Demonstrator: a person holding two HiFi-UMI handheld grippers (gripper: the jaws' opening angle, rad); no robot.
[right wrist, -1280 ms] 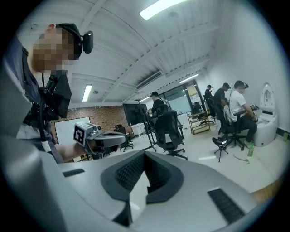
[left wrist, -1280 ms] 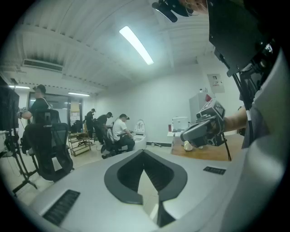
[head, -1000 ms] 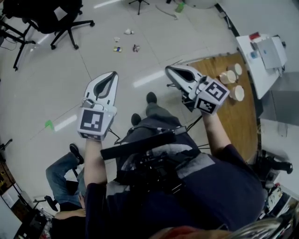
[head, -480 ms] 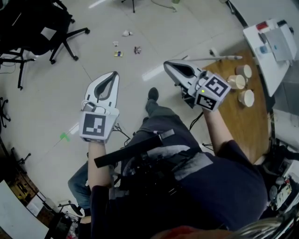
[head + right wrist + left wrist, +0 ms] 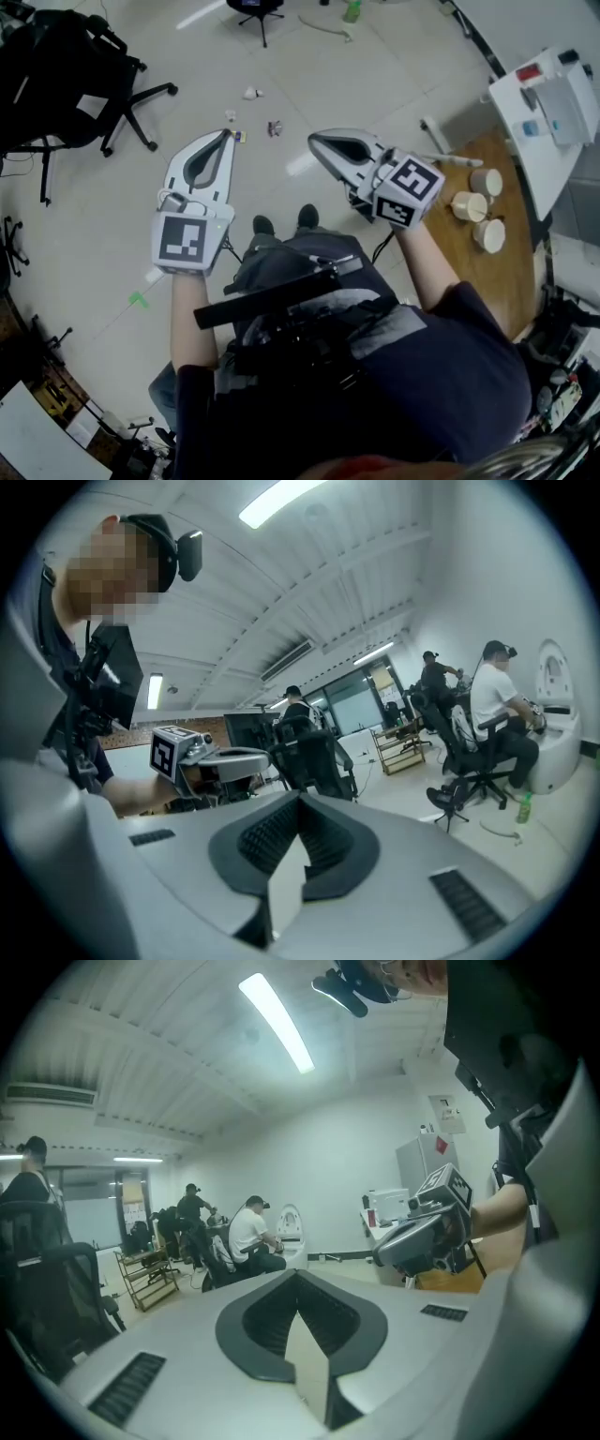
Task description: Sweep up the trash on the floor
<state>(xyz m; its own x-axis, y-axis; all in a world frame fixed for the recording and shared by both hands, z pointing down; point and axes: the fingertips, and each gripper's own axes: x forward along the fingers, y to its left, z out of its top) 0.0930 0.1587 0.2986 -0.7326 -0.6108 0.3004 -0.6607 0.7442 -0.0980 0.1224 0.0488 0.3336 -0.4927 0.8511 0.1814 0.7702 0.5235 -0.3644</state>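
Small bits of trash (image 5: 250,93) lie scattered on the pale floor, with more scraps (image 5: 275,127) close by. In the head view my left gripper (image 5: 224,137) is held out level, its tip just in front of those scraps in the picture. My right gripper (image 5: 314,142) is held beside it, to the right. Both are shut with nothing between the jaws. The left gripper view shows its own shut jaws and the right gripper (image 5: 427,1227) off to the side. The right gripper view shows the left gripper (image 5: 202,757) likewise. No broom or dustpan is in either gripper.
A black office chair (image 5: 56,66) stands at the upper left. A wooden table (image 5: 473,272) with three cups (image 5: 464,204) is at the right, next to a white cabinet (image 5: 553,94). A green bottle (image 5: 352,11) lies far off. Seated people (image 5: 248,1232) are in the background.
The whole view has shifted: the trash now lies nearer the gripper tips, and the table and cups have slid lower right. Both grippers stay shut and empty.
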